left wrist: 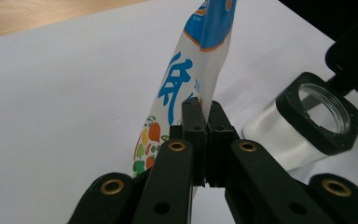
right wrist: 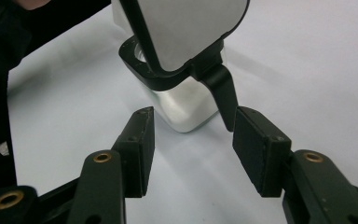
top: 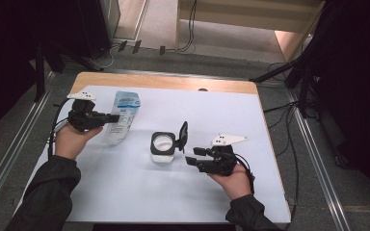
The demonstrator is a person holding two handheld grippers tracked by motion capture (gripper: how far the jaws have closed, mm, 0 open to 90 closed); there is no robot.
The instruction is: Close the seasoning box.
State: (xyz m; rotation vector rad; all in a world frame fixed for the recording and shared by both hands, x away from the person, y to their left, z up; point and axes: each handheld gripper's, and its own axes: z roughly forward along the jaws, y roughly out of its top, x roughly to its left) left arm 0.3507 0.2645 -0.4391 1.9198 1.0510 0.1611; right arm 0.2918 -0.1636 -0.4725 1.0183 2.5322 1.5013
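On the white-covered desk (top: 125, 192), the left gripper (top: 112, 117) has its jaws clenched on the edge of a printed blue-and-white pouch (top: 120, 115), which lies at the far left. In the left gripper view the pouch (left wrist: 186, 79) rises between the closed jaws, its top sealed; what is inside cannot be told. At the middle stands a clear jar (top: 164, 147) with a black square collar, its hinged lid (top: 183, 134) flipped open to the right; the inside looks pale. The right gripper (top: 195, 156) sits just right of the jar, jaws released, near the jar (right wrist: 182, 102) without touching it.
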